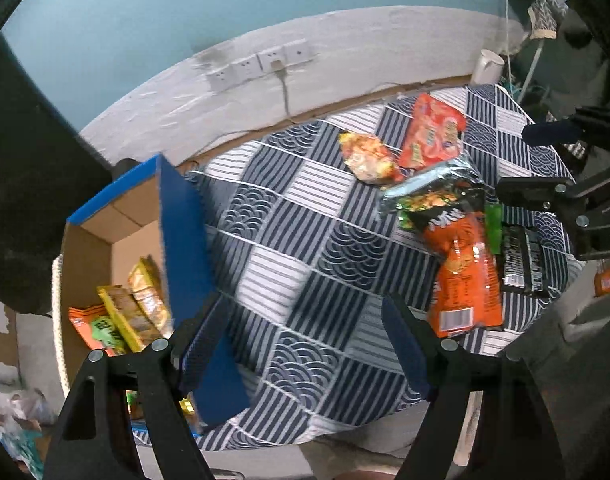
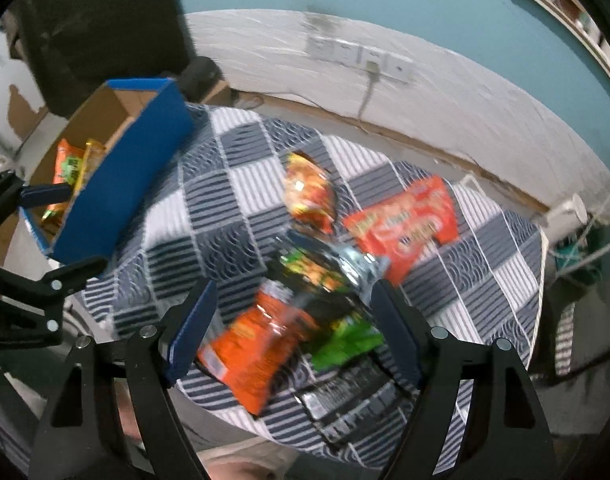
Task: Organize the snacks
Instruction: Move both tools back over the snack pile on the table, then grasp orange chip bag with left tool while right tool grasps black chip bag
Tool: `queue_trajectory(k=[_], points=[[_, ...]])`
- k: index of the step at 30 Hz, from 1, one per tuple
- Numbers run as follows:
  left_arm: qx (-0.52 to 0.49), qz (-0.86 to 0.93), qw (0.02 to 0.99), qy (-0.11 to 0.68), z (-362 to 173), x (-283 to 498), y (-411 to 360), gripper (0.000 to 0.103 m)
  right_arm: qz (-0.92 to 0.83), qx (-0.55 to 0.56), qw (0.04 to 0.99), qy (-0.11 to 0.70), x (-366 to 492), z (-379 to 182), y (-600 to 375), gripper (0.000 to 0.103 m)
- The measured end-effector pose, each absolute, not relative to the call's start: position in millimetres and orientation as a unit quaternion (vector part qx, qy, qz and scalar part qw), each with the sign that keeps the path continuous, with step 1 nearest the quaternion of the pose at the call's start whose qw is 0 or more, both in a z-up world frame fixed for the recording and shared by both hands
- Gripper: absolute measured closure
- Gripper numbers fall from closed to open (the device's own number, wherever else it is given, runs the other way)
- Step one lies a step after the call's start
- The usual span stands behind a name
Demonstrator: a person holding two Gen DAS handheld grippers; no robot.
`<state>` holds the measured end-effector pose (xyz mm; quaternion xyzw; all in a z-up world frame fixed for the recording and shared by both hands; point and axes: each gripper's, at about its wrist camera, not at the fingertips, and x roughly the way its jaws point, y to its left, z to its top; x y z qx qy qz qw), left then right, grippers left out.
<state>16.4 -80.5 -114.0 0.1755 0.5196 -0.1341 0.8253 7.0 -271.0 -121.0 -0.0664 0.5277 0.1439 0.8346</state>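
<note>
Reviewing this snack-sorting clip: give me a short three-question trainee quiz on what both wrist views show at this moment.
1. True or false: the left gripper holds a snack packet.
2. Where do the packets already sorted stand?
A. in the blue cardboard box
B. on the floor
C. on the wall sockets
3. Fill in: the long orange packet between the right gripper fingers lies on the ____ tablecloth.

Key
1. False: its jaws are open over bare cloth.
2. A: several packets stand inside the box at the table's left edge.
3. Checked, navy and white; the right gripper is open, not pressing the packet.
</note>
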Motion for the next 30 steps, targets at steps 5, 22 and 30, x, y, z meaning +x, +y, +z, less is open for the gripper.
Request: queue_trajectory(k=[5, 22, 30], points=[[0.174, -0.153, 0.811, 0.537, -128.3, 16.1, -103.5, 0.023, 0.119, -0.053, 0.825, 0.549, 3.0, -143.7, -293.3, 0.024], [0.188, -0.163, 0.783, 0.57, -170.3, 13.7, -147.7, 0.023, 0.04, -0.047, 0.78, 0.623, -4.6, -234.7, -317.7, 0.022], [0.181, -0.162, 0.774, 0.585, -181.0, 15.9, -151.9, 0.023, 0.011, -0.081, 0.777, 0.624, -11.4, -248.5, -315.0, 0.021]])
